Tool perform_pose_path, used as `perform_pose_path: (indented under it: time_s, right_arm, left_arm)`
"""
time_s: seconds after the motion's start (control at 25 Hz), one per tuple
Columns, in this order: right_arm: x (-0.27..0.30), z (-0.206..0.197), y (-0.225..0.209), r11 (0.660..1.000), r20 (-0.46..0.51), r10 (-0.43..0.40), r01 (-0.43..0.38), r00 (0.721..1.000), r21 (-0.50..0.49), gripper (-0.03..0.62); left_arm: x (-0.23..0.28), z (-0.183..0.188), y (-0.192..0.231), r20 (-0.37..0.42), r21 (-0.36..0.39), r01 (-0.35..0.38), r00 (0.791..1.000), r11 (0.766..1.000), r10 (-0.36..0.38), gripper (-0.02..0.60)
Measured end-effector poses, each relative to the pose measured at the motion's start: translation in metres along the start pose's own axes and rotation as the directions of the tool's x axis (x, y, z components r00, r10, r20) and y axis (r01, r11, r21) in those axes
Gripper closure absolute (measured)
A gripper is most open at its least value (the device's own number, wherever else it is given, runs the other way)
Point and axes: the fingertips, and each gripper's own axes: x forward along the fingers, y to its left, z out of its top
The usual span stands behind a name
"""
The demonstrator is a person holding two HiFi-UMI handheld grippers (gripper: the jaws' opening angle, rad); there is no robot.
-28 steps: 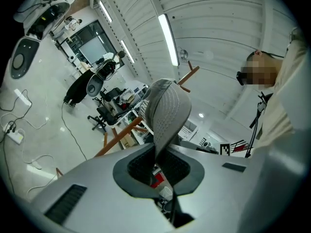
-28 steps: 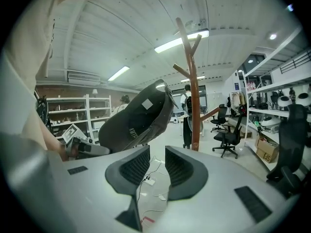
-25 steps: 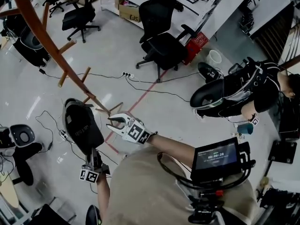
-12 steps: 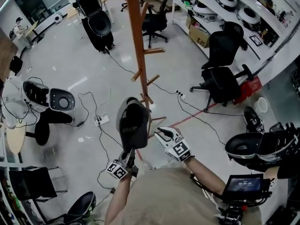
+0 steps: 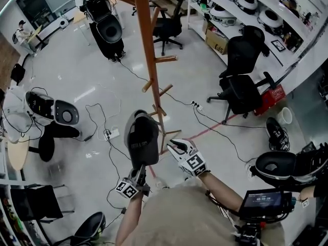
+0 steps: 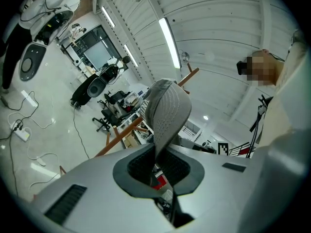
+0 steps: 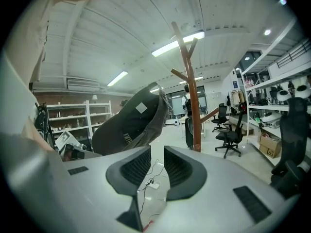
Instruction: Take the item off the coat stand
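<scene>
Fingers (image 6: pixel 138 166) of the left gripper (image 5: pixel 139 169) are pinched shut on the brim of the cap (image 5: pixel 142 141), which stands up from them toward twelve o'clock in the head view. It is a dark fabric baseball cap with small pale lettering on its rounded crown, and its curved brim is grey beneath with rows of stitching. At one o'clock, just beside the cap, rises the coat stand (image 5: pixel 147 50), a reddish-brown wooden pole with slanted pegs. At four o'clock of the cap, the right gripper (image 5: pixel 172 146) has its ribbed dark pads (image 7: pixel 135 166) apart, nothing between them.
</scene>
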Motion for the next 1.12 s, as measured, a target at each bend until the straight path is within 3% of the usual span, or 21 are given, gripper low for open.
perform_pose_path:
  time_s: [0.56,1.12]
  right_arm:
    - [-0.002,0.002,-0.001,0.998,0.008,-0.007,0.006,1.0,0.059,0.507]
    - [-0.001,0.003,-0.004,1.0,-0.009,-0.014,0.014,1.0,0.028,0.522]
  left_arm:
    - [0.007,-0.006,0.003,0.003,-0.058,0.023,1.0,0.998,-0.023,0.549]
    - [0.009,0.003,0.006,0.022,-0.09,0.028,0.999,0.996,-0.026,0.549]
